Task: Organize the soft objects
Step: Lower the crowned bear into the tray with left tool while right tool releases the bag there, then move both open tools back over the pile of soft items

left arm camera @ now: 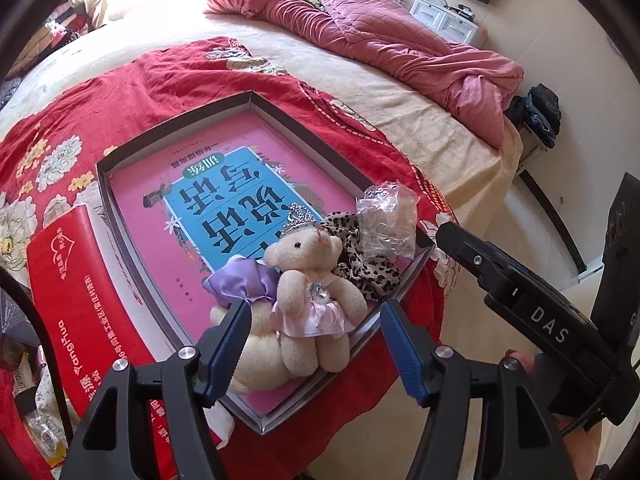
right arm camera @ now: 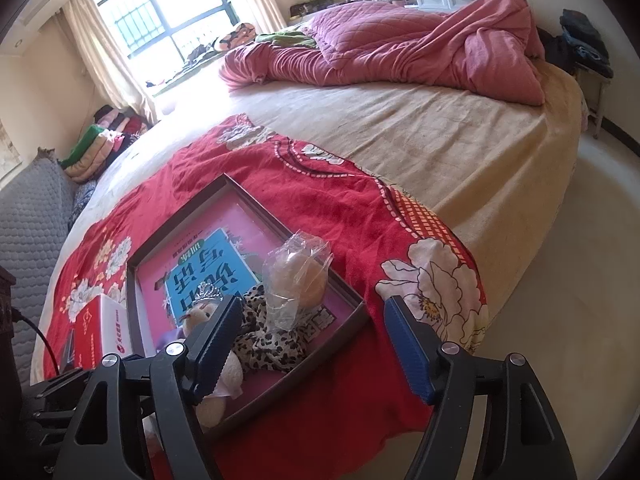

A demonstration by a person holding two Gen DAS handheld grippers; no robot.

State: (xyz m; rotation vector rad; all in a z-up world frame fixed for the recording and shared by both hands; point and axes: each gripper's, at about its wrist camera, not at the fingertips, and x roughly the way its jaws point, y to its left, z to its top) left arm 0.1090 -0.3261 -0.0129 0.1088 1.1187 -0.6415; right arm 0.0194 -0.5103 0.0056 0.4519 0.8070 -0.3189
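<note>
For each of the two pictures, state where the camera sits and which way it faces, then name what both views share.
Left wrist: sits on the left gripper, facing down at the teddy bear in the box; its own open fingers and the right gripper show.
Right wrist: sits on the right gripper, facing down across the bed; only its open fingers show.
Shared: box, bear, leopard cloth, clear bag, red blanket.

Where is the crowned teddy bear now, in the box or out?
In. The teddy bear lies inside the box, at its near corner, on the pink book.
</note>
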